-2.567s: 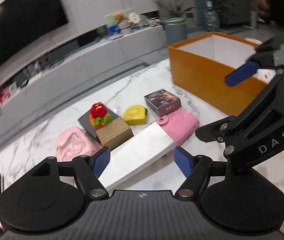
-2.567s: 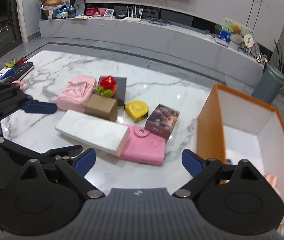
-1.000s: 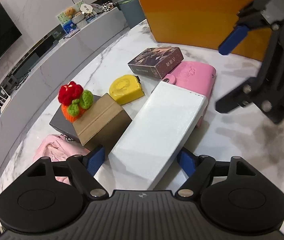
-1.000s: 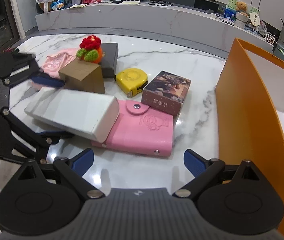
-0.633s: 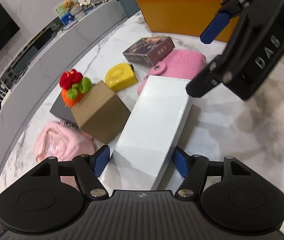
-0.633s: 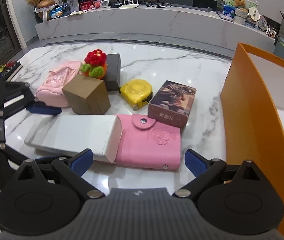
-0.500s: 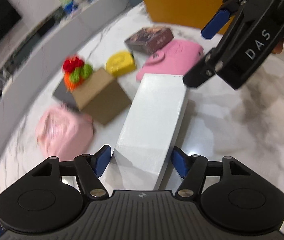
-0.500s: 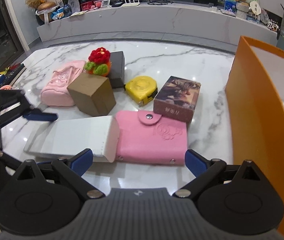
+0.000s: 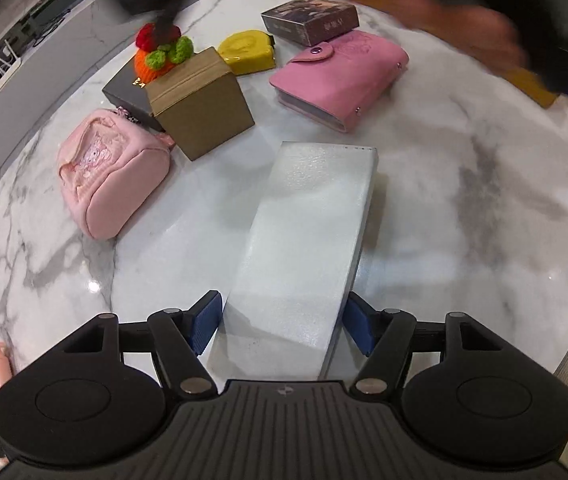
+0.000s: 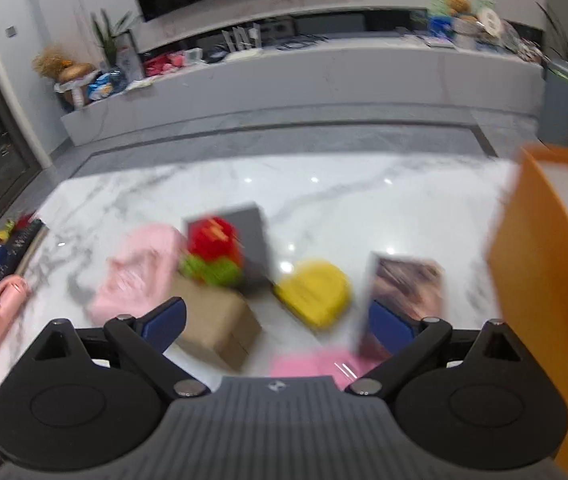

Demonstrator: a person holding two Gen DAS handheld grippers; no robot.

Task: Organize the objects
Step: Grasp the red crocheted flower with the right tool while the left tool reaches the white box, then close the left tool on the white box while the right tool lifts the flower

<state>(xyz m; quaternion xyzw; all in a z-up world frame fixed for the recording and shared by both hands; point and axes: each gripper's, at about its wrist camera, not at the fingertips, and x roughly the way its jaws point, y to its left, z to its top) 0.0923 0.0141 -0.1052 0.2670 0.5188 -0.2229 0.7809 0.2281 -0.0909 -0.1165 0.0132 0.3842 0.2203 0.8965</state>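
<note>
Marble table (image 9: 484,208) crowded; orange box (image 10: 540,280) at right edge, inside mostly hidden. Sorting looks barely begun: nothing visibly packed.

Long white case (image 9: 304,248) lifted clear, left gripper (image 9: 279,322) clamped on near end, pads against both sides.

Pink wallet (image 9: 344,76), pink pouch (image 9: 111,172), brown box (image 9: 203,108), card box (image 9: 310,20), yellow tape measure (image 9: 247,51) on table.

Right gripper (image 10: 275,322) wide apart, empty, view blurred.
</note>
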